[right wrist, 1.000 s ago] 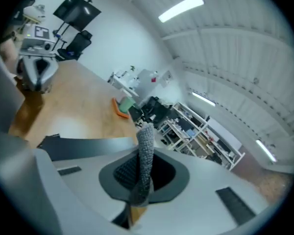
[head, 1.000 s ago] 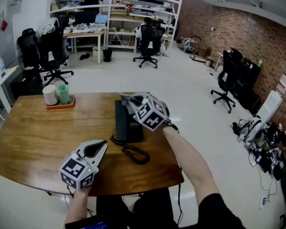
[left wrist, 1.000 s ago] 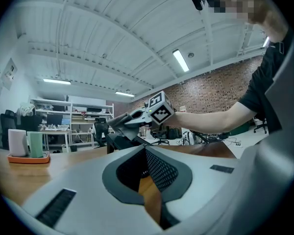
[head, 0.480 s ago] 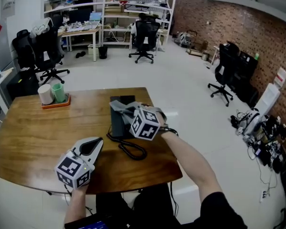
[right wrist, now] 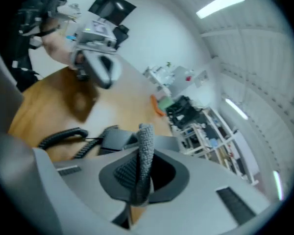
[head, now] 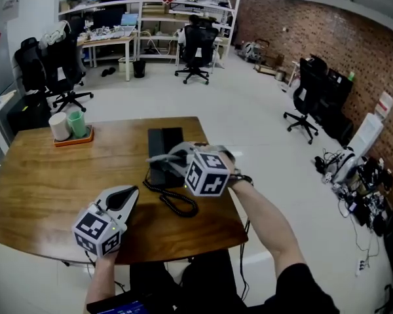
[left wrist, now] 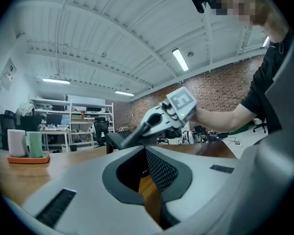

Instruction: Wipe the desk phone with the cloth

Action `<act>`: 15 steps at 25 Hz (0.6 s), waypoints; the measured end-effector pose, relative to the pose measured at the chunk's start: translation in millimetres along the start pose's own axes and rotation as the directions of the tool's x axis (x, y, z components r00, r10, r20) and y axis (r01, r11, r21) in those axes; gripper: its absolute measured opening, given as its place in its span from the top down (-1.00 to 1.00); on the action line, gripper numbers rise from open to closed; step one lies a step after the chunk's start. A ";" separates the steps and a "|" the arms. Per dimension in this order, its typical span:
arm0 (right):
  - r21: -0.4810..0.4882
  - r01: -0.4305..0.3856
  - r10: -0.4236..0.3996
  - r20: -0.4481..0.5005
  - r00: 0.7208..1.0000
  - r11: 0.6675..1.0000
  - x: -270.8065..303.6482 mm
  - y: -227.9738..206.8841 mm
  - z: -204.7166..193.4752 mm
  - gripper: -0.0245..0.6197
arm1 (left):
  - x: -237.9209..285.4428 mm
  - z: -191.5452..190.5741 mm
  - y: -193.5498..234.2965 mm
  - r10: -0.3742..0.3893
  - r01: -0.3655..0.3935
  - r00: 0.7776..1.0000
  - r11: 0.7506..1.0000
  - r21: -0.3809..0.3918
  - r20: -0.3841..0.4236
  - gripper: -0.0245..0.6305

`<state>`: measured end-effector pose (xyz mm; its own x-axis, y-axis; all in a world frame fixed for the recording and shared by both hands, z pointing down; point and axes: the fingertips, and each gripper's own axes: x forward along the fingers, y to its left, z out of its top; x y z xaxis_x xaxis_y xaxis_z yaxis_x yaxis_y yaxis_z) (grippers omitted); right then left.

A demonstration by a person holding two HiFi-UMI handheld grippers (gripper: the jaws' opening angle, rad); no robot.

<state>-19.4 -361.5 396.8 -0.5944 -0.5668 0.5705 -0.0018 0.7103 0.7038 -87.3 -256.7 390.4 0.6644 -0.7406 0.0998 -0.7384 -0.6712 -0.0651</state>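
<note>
The black desk phone [head: 164,144] lies on the wooden table [head: 46,182], and its coiled cord [head: 177,203] loops toward the near edge. My right gripper [head: 182,158] is shut on a grey cloth [head: 169,156] and holds it over the phone's near half. In the right gripper view the cloth [right wrist: 146,151] stands up between the jaws, with the phone [right wrist: 115,138] and cord [right wrist: 63,137] beyond. My left gripper [head: 126,197] hovers over the table left of the cord, shut and holding nothing. The left gripper view shows its jaw tips met [left wrist: 143,151] and the right gripper [left wrist: 161,119] ahead.
An orange tray with two cups [head: 69,128] stands at the table's far left. Office chairs [head: 49,70], a desk and shelves [head: 183,5] fill the room behind. A brick wall and more chairs [head: 308,97] are on the right.
My right gripper has drawn the cloth along the phone from its far end toward the near end. The left gripper has stayed about where it was.
</note>
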 end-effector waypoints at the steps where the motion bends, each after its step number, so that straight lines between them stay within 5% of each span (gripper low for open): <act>1: 0.065 0.094 -0.094 0.000 0.996 0.993 6.5 -30.8 -3.0 0.84 | 0.2 -0.4 0.4 0.001 -0.001 1.000 1.000 -0.003 0.000 0.94; 3: 0.180 0.231 -0.231 -0.021 0.973 0.956 20.8 -79.0 -13.2 0.84 | 0.7 -1.3 0.4 0.004 -0.004 1.000 1.000 -0.012 0.001 0.94; 6: 0.250 0.308 -0.297 -0.083 0.951 0.918 43.9 -109.6 -30.9 0.84 | 0.5 -2.3 -0.6 0.007 -0.007 1.000 1.000 -0.024 0.005 0.94; 15: 0.103 0.195 -0.185 -0.095 0.978 0.975 37.9 -48.2 -35.9 0.84 | -0.5 3.6 -2.2 0.004 -0.004 1.000 1.000 -0.001 0.003 0.94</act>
<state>-12.9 -432.2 399.7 -0.5047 -0.7256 0.4677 -0.2001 0.6253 0.7543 -85.6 -255.0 386.9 0.6619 -0.7434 0.0963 -0.7412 -0.6683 -0.0641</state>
